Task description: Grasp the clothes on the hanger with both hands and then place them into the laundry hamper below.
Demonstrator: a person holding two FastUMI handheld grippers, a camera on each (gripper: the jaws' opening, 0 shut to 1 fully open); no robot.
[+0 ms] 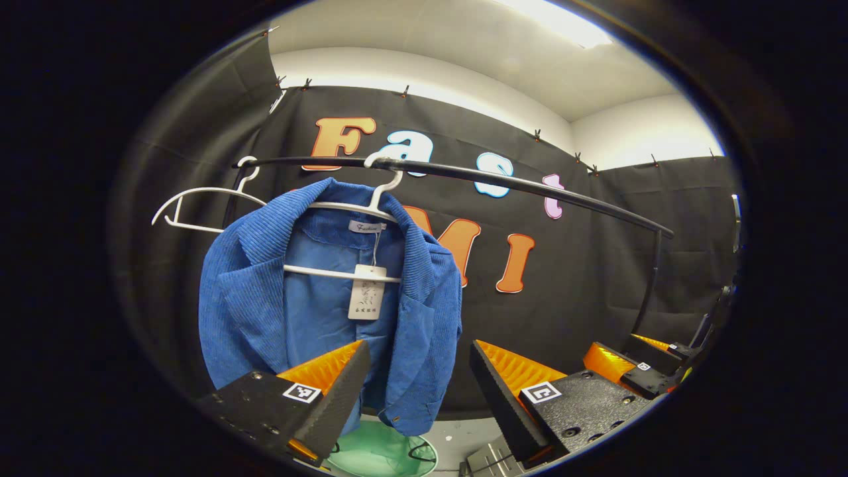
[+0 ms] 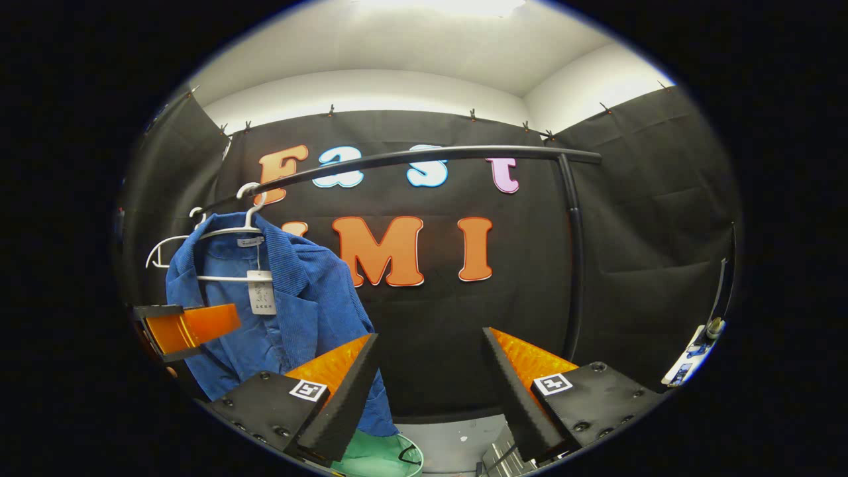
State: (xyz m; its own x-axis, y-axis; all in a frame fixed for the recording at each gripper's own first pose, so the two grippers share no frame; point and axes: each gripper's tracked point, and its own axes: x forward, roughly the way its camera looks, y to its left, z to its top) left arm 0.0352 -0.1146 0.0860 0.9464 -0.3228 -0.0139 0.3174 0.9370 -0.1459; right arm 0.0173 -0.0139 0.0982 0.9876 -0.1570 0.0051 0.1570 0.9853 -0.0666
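**Nothing grasped yet**

So far your blue jacket (image 1: 265,298) hangs on its white hanger (image 1: 371,205) on the black rail (image 1: 503,180). Your left claw (image 1: 417,384) gapes wide, empty, just short of the jacket's hem. Your right claw (image 2: 430,384), equally wide and empty, sits off to the jacket's right. Directly below the jacket waits the green hamper (image 1: 381,454). Grasp, unhook and drop all remain.

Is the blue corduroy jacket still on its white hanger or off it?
On: the blue corduroy jacket drapes over the white hanger on the black rail.
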